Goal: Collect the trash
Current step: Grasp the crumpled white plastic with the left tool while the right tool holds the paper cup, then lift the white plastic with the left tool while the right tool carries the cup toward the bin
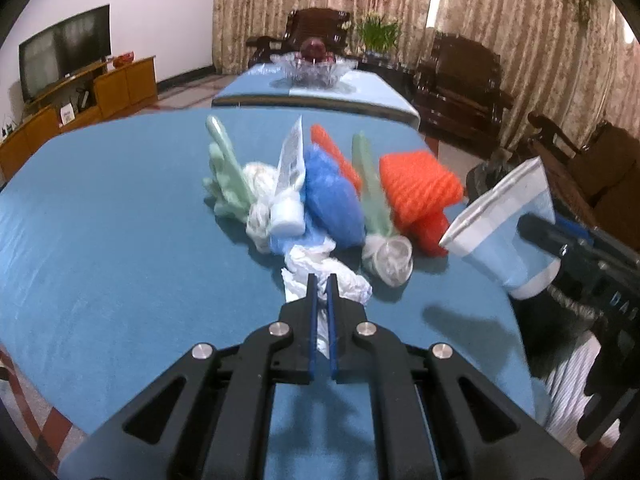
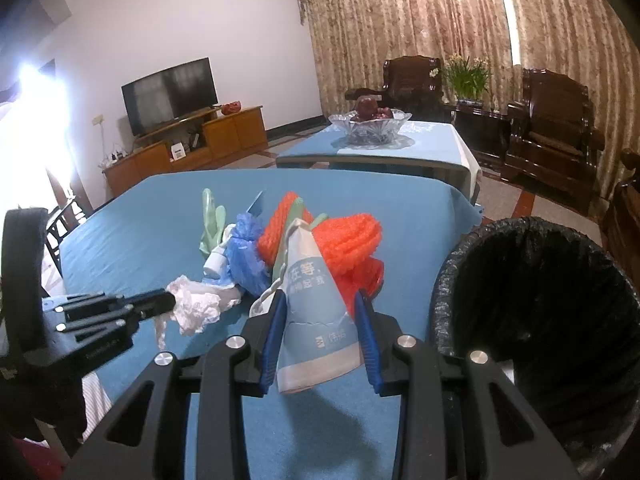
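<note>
A pile of trash lies on the blue table (image 1: 120,240): orange foam netting (image 1: 420,188), a blue mesh wad (image 1: 332,200), green gloves (image 1: 228,176) and a white tube (image 1: 288,212). At the pile's near edge my left gripper (image 1: 322,280) is shut on a crumpled white wrapper (image 1: 344,276), which also shows in the right wrist view (image 2: 196,304). My right gripper (image 2: 320,298) is shut on a squashed blue-and-white paper cup (image 2: 316,320), held above the table's right side. A bin with a black liner (image 2: 540,280) stands just right of the cup.
Beyond the blue table stands a second table (image 2: 432,144) with a glass fruit bowl (image 2: 370,122). Dark wooden armchairs (image 2: 552,120) line the curtained wall. A TV cabinet (image 2: 192,148) stands at the far left. The bin's rim rises above the table's right edge.
</note>
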Demonstrator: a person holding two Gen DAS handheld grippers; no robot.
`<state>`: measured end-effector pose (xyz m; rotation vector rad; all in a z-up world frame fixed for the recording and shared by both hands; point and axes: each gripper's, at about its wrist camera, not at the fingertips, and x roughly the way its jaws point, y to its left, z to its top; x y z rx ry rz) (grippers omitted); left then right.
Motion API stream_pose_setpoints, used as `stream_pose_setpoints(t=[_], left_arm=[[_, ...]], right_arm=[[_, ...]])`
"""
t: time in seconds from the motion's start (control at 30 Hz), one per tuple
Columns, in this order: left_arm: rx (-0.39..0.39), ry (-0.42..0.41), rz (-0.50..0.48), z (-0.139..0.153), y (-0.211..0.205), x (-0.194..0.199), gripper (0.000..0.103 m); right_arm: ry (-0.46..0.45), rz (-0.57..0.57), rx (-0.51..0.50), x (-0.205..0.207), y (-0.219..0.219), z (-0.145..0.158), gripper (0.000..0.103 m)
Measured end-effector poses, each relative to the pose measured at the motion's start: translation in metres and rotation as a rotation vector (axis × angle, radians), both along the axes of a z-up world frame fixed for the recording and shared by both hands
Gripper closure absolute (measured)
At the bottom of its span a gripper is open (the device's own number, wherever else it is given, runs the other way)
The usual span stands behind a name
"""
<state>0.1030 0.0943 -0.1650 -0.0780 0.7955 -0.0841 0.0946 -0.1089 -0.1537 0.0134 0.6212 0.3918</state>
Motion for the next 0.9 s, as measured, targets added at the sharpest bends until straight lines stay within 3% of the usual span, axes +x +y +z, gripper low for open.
stream_pose_setpoints(t=[0.2, 0.27, 0.33, 0.63, 0.77, 0.8, 0.87, 0.9], left_arm=[[-0.017, 0.074, 0.025, -0.022, 0.007, 0.006, 0.093], [-0.012, 0.081, 0.031, -0.026, 0.007, 0.008, 0.073], [-0.006, 0.077, 0.035, -0.027, 0.007, 0.01, 0.064], [-0.019, 0.1, 0.033, -0.035, 0.0, 0.023, 0.037], [-0.034, 0.115, 0.032, -0.04, -0.001, 0.031, 0.041], [-0.04, 0.121, 0.029, -0.042, -0.002, 0.032, 0.047], [-0.058, 0.14, 0.022, -0.046, -0.003, 0.034, 0.074], [-0.06, 0.139, 0.022, -0.047, -0.003, 0.034, 0.077]], right_arm=[[0.02, -0.002, -0.009, 0.001, 0.0, -0.007, 0.068], [0.026, -0.001, -0.012, 0.002, 0.001, -0.01, 0.068], [0.031, 0.001, -0.015, 0.003, 0.001, -0.012, 0.068], [0.052, 0.005, -0.03, 0.006, 0.004, -0.019, 0.068], [0.062, 0.007, -0.035, 0.008, 0.005, -0.022, 0.068], [0.063, 0.008, -0.036, 0.008, 0.005, -0.023, 0.068], [0.065, 0.009, -0.038, 0.009, 0.006, -0.023, 0.068], [0.066, 0.009, -0.039, 0.009, 0.006, -0.023, 0.068]])
